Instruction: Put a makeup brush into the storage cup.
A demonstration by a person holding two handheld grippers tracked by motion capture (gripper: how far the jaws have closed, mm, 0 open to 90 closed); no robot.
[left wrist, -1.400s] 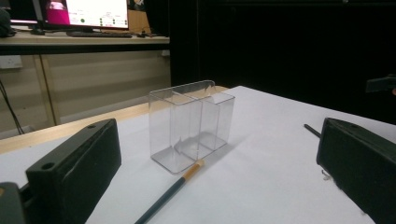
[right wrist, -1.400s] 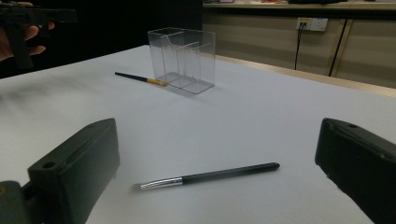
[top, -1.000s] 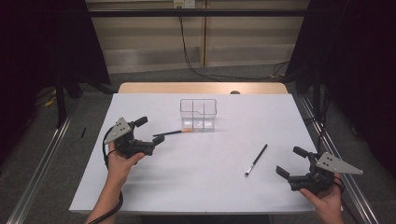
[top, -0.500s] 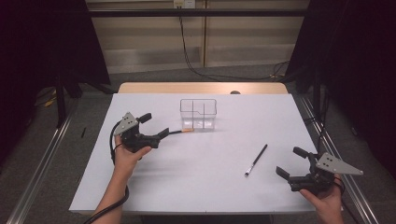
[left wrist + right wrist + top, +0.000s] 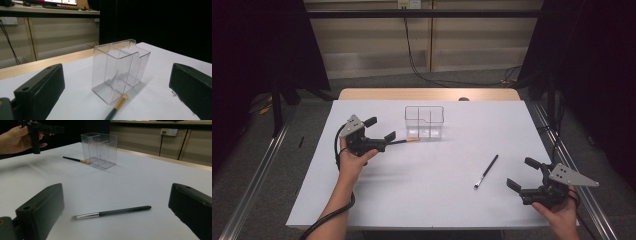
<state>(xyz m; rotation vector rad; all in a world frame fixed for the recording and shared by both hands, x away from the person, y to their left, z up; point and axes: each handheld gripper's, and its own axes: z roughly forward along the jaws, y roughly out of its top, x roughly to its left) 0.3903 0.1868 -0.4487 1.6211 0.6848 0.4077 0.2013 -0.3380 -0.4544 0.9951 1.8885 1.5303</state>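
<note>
Up at the far left of the white table (image 5: pixel 422 195), the left gripper (image 5: pixel 382 131) hangs with its jaws spread wide and nothing between them, pointed right toward the clear plastic organizer (image 5: pixel 424 122). Just ahead of it lies a dark-handled brush with an orange-banded end (image 5: pixel 404 141); in the left gripper view that end (image 5: pixel 120 102) rests at the organizer's (image 5: pixel 120 70) near bottom edge, probably touching it, though the clear wall makes that hard to judge. At the near right, the right gripper (image 5: pixel 523 176) is held low over the table, jaws wide apart and empty. A black brush with a silver ferrule (image 5: pixel 486 171) lies flat just left of it, well apart from the organizer.
</note>
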